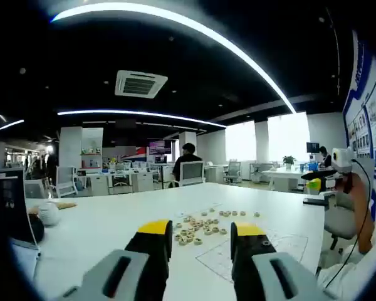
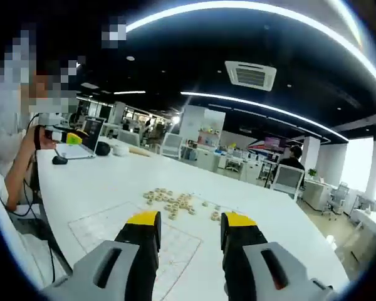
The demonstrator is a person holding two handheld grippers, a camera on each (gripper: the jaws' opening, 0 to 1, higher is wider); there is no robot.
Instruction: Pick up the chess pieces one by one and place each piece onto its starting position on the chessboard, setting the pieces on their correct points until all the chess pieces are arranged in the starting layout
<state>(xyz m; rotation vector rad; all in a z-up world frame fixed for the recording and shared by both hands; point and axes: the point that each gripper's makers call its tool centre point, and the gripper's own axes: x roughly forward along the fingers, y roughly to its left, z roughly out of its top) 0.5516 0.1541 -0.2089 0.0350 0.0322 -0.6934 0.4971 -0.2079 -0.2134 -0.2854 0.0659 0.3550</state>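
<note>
My left gripper (image 1: pixel 200 237) hangs above the white table (image 1: pixel 106 219) with its two yellow-tipped jaws spread and nothing between them; my right gripper (image 2: pixel 183 227) is the same, jaws apart and empty. The chess pieces (image 1: pixel 197 229), small pale round discs, lie flat in a loose heap on the table, seen just past my left jaws, with a short row trailing off toward the far edge; in the right gripper view the same heap (image 2: pixel 172 202) sits just beyond my jaw tips. Being flat discs, they show no clear pointing direction, and their markings are too small to read. The chessboard (image 2: pixel 128 235), a thin sheet of faint lines, lies flat beside the heap and reaches under my right jaws, its long axis unclear. Bare tabletop spreads wide on the far side of the pieces. At one table end sit a laptop (image 2: pixel 81 141) and a dark mouse (image 2: pixel 60 160), well apart from the pieces. Around is an open office with desks, chairs, curved ceiling lights (image 1: pixel 175 25) and bright windows (image 1: pixel 287 135).
</note>
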